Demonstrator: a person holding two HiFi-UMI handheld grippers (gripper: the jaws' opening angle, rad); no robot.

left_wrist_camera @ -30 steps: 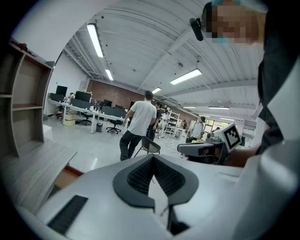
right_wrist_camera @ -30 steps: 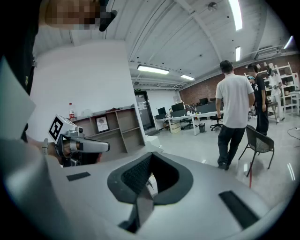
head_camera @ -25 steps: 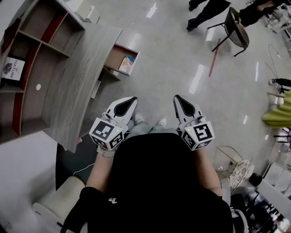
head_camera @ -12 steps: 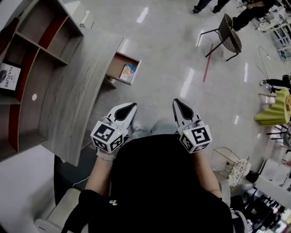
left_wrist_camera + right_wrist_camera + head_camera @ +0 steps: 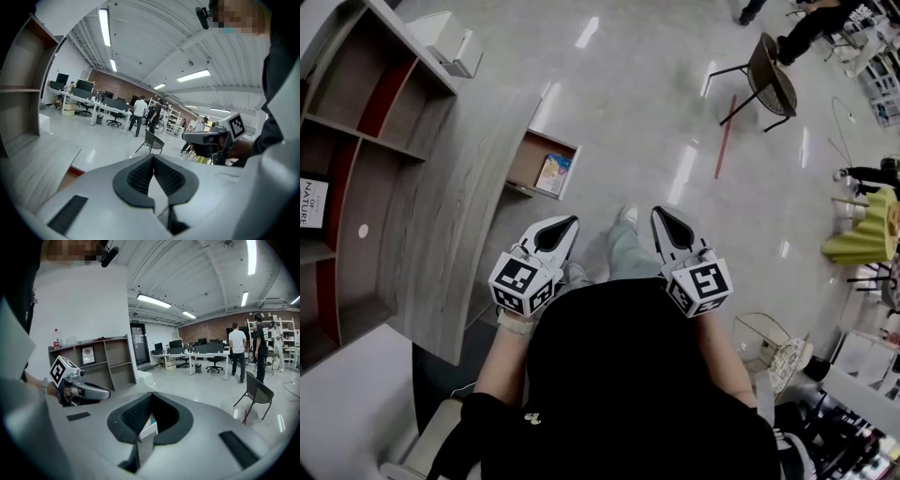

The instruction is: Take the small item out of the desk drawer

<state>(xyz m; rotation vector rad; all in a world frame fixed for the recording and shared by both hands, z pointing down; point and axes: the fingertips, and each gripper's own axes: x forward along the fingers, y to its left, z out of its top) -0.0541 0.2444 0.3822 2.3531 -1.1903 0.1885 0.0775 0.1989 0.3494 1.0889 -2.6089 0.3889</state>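
The grey wood desk [image 5: 441, 216] stands at the left with its drawer [image 5: 523, 155] pulled open over the floor. Inside lies a small colourful flat item [image 5: 551, 174]. My left gripper [image 5: 570, 223] is held at waist height, a short way short of the drawer, jaws shut and empty. My right gripper [image 5: 660, 212] is level with it to the right, also shut and empty. In the left gripper view the jaws [image 5: 153, 157] meet at the tip. In the right gripper view the item [image 5: 149, 421] shows through the hollow behind the closed tips [image 5: 151, 394].
A shelf unit [image 5: 356, 141] with a book [image 5: 309, 202] backs the desk. A white box [image 5: 450, 42] sits on the floor beyond it. A chair [image 5: 773, 70] and a red stick [image 5: 725, 136] are at the far right, with people and office desks farther off.
The person has stepped forward, one foot now ahead. The desk and open drawer have come nearer to the grippers. Both grippers stay shut and level.
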